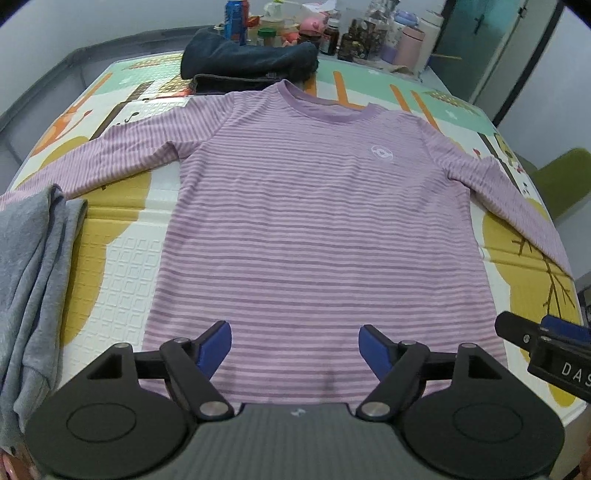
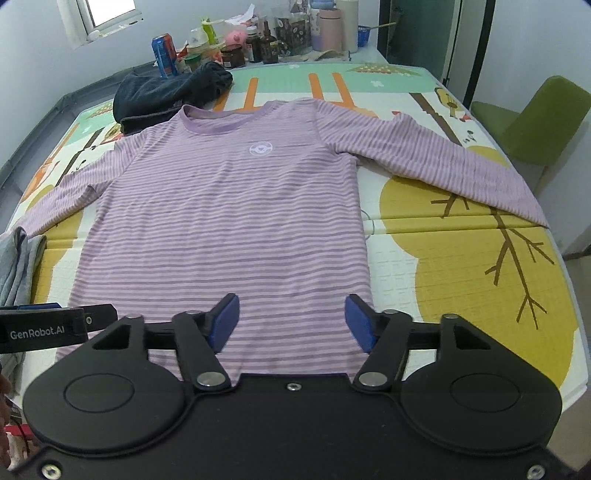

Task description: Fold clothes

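A purple striped long-sleeved shirt point(image 1: 314, 229) point(image 2: 221, 221) lies flat and face up on the patterned mat, collar away from me and both sleeves spread out. My left gripper point(image 1: 295, 345) hovers open over the hem near its left part, blue pads wide apart with nothing between them. Over the hem's right part my right gripper point(image 2: 291, 319) is open too and holds nothing. In the left wrist view the right gripper point(image 1: 546, 343) shows at the right edge; in the right wrist view the left gripper point(image 2: 55, 325) shows at the left edge.
A grey garment point(image 1: 29, 266) point(image 2: 14, 266) lies bunched at the mat's left edge. A dark folded garment point(image 1: 247, 62) point(image 2: 166, 92) sits beyond the collar. Bottles, cans and jars point(image 1: 332, 33) point(image 2: 258, 40) crowd the far end. A green chair point(image 2: 532, 122) stands right of the table.
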A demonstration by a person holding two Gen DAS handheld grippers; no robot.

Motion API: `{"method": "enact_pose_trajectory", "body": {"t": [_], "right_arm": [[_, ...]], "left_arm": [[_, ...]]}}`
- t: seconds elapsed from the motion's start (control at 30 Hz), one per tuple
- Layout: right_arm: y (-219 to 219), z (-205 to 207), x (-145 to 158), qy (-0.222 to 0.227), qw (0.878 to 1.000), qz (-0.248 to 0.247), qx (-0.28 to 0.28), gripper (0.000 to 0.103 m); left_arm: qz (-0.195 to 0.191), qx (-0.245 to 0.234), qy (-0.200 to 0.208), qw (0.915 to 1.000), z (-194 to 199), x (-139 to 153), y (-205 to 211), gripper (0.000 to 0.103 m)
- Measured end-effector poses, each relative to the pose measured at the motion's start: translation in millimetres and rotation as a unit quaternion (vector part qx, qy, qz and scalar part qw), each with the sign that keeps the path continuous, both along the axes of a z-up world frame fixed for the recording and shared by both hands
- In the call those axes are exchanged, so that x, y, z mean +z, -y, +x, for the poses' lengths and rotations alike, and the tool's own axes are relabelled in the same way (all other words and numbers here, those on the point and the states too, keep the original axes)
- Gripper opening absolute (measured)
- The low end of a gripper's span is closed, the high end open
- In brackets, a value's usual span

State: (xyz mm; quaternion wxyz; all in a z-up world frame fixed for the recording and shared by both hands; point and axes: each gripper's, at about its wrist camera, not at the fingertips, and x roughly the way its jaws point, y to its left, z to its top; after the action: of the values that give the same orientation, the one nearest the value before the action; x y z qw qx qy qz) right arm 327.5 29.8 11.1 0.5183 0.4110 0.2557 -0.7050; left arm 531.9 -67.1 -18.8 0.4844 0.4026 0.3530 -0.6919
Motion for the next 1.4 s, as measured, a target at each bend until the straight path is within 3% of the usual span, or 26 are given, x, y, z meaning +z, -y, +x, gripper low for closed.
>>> {"method": "enact_pose_trajectory", "body": {"t": [0.23, 0.37, 0.47, 0.6, 0.93, 1.4], "right_arm": [[-5, 12, 9, -0.006, 1.000, 0.003, -0.002, 0.071], [-7, 19, 15, -0.014, 1.000, 0.003, -0.004, 0.085], [-8, 23, 20, -0.021, 1.000, 0.004, -0.005, 0.089], [-10, 27, 23, -0.021, 1.000, 0.007, -0.006, 0.090], [-9, 28, 20, 0.000, 0.999, 0.032, -0.011, 0.093], [-6, 33, 18, 0.006, 0.999, 0.049, -0.012, 0.095]], "left_arm": [[-0.004, -0.028, 0.007, 0.9996, 3, 9, -5, 0.080], [0.000, -0.048, 0.010, 0.9988, 3, 12, -8, 0.082], [0.004, -0.055, 0.012, 0.9984, 2, 13, -9, 0.085], [0.012, -0.064, 0.015, 0.9978, -1, 12, -9, 0.093], [0.032, -0.067, 0.038, 0.9965, 2, 9, -6, 0.101], [0.062, -0.070, 0.048, 0.9945, 12, 1, -4, 0.103]]}}
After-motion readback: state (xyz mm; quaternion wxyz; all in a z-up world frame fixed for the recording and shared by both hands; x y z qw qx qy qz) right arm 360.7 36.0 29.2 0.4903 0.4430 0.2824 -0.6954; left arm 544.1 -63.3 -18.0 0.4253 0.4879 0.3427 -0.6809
